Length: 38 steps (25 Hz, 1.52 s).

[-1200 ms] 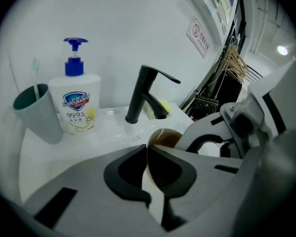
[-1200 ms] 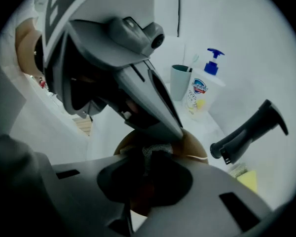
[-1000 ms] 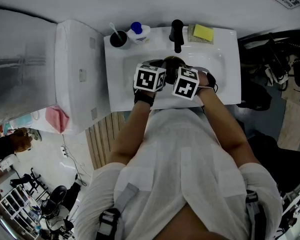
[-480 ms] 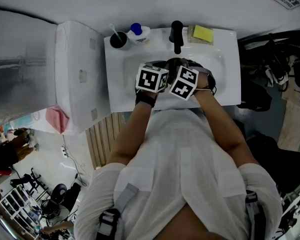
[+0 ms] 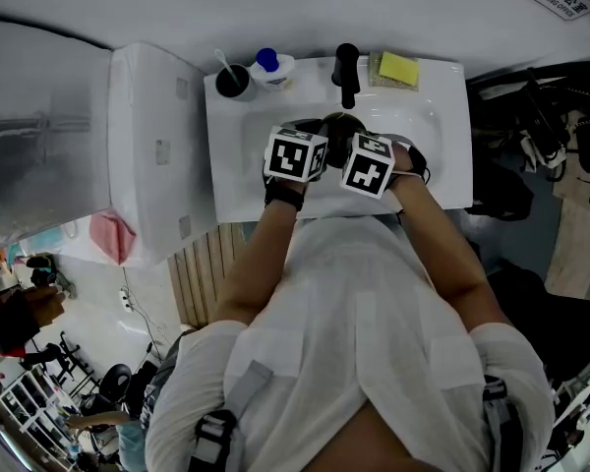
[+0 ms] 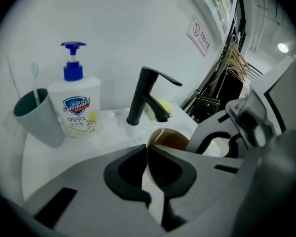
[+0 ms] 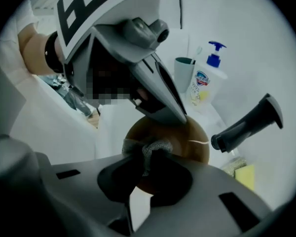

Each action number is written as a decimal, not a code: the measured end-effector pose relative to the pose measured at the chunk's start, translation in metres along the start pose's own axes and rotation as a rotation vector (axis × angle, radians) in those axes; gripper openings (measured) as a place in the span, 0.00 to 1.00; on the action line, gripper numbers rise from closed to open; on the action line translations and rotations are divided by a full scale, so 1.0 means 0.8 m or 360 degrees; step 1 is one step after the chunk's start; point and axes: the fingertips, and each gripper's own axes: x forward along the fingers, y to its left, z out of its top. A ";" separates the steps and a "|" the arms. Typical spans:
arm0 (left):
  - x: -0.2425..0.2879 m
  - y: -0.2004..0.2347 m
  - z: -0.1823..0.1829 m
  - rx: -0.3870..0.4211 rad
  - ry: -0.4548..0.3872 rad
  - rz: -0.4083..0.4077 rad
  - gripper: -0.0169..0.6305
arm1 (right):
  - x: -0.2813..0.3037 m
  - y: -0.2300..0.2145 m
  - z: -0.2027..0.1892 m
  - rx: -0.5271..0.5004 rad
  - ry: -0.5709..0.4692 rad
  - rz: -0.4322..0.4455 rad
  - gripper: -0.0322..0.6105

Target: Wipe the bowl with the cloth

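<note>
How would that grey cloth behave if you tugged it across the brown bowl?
Probably floppy: the cloth bunches into a crumpled wad where the right gripper pinches it. Its mesh-like weave suggests it is light and would likely drag rather than slip on the bowl.

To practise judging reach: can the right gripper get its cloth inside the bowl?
Likely yes: right gripper, shut on the cloth, is at the open bowl; left gripper pinches only its rim.

Left tool (image 6: 147,154) and right tool (image 7: 146,158) side by side, nose-down, jaws tight.
</note>
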 end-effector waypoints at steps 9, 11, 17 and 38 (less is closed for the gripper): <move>-0.002 -0.016 0.002 0.0000 0.0000 -0.0050 0.06 | -0.004 -0.069 -0.030 -0.0083 0.0299 -0.0588 0.13; -0.003 -0.018 0.002 -0.0015 0.0002 -0.0065 0.06 | -0.003 -0.066 -0.021 -0.0061 0.0218 -0.0590 0.13; -0.007 -0.019 0.001 -0.0067 -0.0025 -0.0077 0.06 | 0.001 -0.038 0.012 -0.0060 -0.0060 -0.0384 0.13; -0.014 -0.024 -0.001 -0.0054 -0.0018 -0.0058 0.07 | 0.001 -0.048 -0.011 -0.0115 0.0162 -0.0517 0.13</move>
